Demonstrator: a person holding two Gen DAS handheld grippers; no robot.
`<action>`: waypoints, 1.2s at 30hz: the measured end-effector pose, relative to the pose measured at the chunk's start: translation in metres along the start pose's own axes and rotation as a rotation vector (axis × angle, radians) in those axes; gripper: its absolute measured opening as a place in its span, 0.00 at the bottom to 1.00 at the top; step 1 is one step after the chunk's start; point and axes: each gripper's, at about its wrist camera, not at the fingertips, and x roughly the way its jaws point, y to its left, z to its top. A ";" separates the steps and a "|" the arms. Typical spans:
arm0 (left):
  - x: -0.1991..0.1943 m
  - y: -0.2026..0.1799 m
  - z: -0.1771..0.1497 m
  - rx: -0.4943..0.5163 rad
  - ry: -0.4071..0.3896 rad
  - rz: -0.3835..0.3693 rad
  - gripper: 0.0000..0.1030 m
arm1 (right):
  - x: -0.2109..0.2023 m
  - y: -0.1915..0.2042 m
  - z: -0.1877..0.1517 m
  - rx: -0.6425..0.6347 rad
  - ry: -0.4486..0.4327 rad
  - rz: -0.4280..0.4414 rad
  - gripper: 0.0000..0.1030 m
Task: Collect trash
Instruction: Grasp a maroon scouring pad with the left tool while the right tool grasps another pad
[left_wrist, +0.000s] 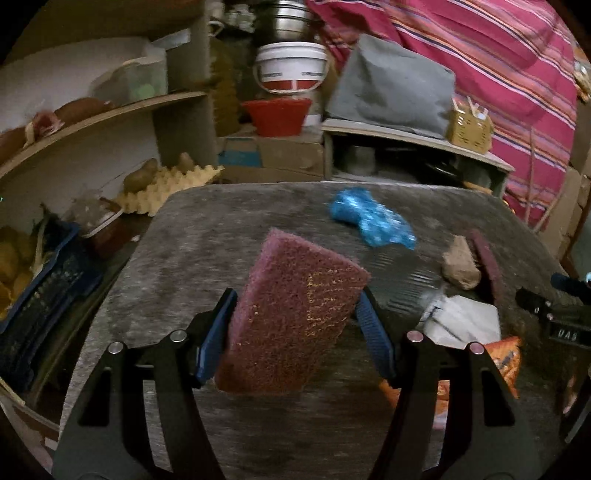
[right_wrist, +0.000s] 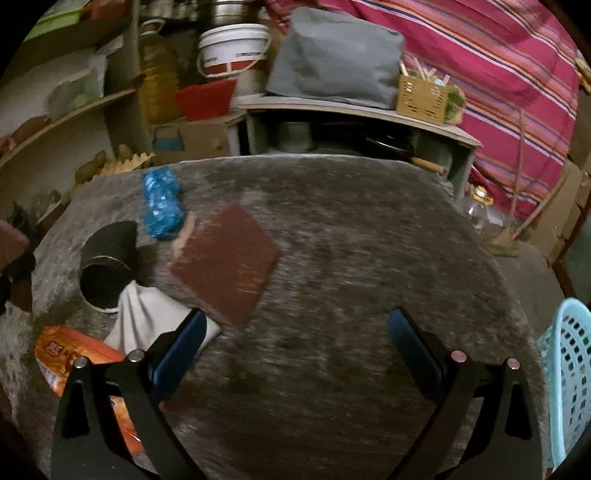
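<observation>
My left gripper (left_wrist: 297, 299) is shut on a maroon scouring sponge (left_wrist: 291, 314) and holds it above the grey furry table (left_wrist: 229, 229). My right gripper (right_wrist: 297, 325) is open and empty above the table (right_wrist: 351, 258). On the table lie a crumpled blue wrapper (left_wrist: 371, 218) (right_wrist: 162, 206), a second maroon sponge (right_wrist: 225, 262), white crumpled paper (left_wrist: 465, 321) (right_wrist: 147, 321), an orange snack packet (left_wrist: 506, 362) (right_wrist: 74, 354) and a black cardboard tube (right_wrist: 107, 266). A light blue perforated basket (right_wrist: 569, 387) stands at the table's right edge.
Wooden shelves (left_wrist: 92, 118) with an egg tray (left_wrist: 173, 184) and a blue crate (left_wrist: 44, 284) stand left. Behind the table are a red bowl (left_wrist: 277, 116), a white bucket (left_wrist: 291, 66), a grey cushion (left_wrist: 391, 85) and a striped pink cloth (left_wrist: 498, 74).
</observation>
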 end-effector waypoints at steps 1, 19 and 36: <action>0.000 0.005 0.000 -0.010 -0.001 0.005 0.62 | 0.003 0.006 0.000 -0.016 0.003 -0.004 0.94; 0.007 0.039 0.005 -0.087 0.001 0.036 0.63 | 0.024 0.027 0.020 -0.059 0.008 -0.032 0.55; -0.010 -0.005 0.014 -0.044 -0.024 0.010 0.63 | -0.008 -0.034 0.015 0.040 -0.032 0.060 0.14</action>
